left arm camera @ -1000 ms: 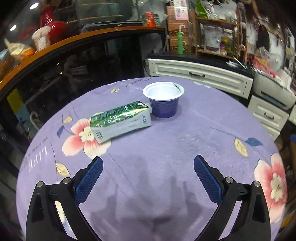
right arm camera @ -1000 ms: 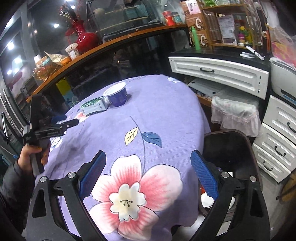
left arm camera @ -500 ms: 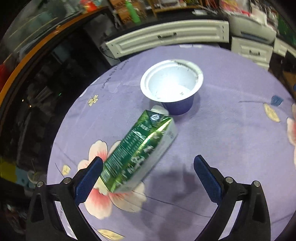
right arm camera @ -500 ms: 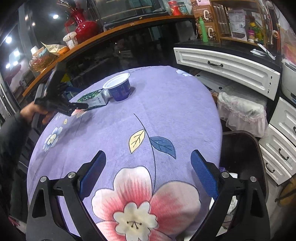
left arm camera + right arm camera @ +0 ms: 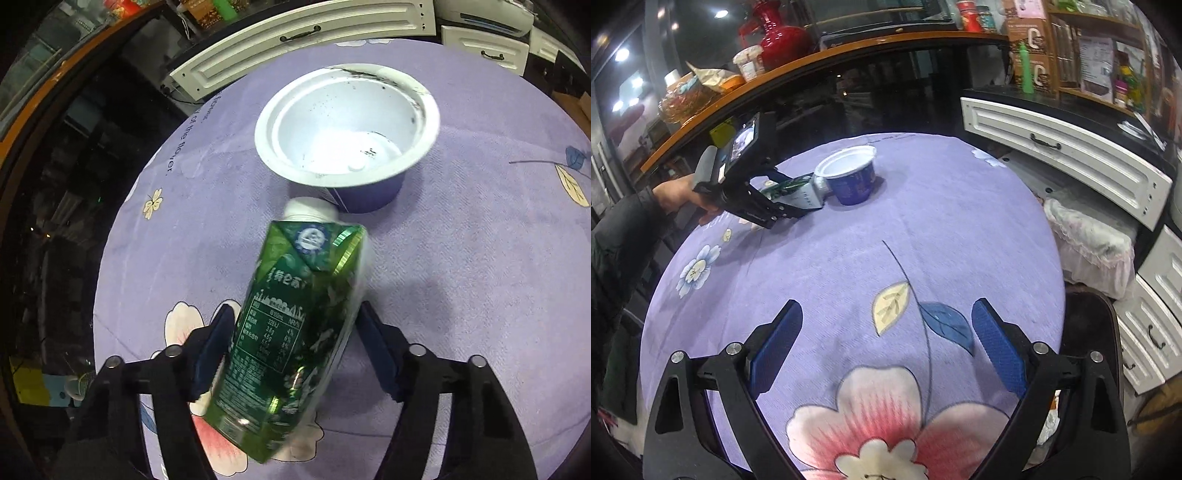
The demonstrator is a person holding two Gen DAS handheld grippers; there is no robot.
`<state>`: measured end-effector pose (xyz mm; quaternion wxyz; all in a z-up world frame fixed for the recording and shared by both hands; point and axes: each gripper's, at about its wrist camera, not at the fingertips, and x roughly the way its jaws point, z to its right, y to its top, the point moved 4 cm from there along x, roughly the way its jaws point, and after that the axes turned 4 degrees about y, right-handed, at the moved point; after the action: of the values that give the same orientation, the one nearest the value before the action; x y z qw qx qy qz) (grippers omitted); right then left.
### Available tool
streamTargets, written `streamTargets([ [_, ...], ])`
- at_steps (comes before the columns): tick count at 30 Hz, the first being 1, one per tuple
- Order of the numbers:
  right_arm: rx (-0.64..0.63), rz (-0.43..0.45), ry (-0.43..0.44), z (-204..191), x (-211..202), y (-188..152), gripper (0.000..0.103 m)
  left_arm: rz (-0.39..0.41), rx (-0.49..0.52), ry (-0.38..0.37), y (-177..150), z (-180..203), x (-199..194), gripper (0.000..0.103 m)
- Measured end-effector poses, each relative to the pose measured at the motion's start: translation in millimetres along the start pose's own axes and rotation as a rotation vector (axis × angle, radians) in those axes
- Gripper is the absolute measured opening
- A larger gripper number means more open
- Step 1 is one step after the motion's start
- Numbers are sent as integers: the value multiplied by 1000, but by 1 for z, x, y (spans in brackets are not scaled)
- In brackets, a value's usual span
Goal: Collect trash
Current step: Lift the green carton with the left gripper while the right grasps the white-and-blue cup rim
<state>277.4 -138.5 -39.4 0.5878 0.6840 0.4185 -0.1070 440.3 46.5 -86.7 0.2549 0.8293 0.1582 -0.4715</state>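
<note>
Green carton (image 5: 295,332) lying between the left claw's (image 5: 295,328) blue pads

L gripper (image 5: 295,325) sat low & tilted down, blue pads (image 5: 214,350) closed in on both sides of a carton, left pad pressing it; contact on the right pad was hard to tell. From the R wrist view, the L gripper (image 5: 783,212) was held in the person's L hand (image 5: 679,195), dark sleeve to the wrist, arm reaching in from the left. R gripper (image 5: 886,339) hovered, jaws spread wide, nothing betw. the pads (image 5: 997,350).
</note>
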Motion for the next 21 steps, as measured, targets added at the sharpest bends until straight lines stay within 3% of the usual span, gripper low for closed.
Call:
streamTargets([
  [4,-10,14,65,-11,5,20,92,12,-80,30,-5,-1,-4,55],
  [6,-3,22,98,-14,10,31,92,34,-167,48,-10,-4,-9,55],
  [16,138,-12,151,-10,82,96,92,230,-732,18,-51,-29,-55,55],
  [19,170,-46,145,-11,110,114,84,290,-878,68,-68,-23,-77,55],
  [21,188,-66,141,-10,127,124,77,324,-921,105,-73,-13,-87,55],
])
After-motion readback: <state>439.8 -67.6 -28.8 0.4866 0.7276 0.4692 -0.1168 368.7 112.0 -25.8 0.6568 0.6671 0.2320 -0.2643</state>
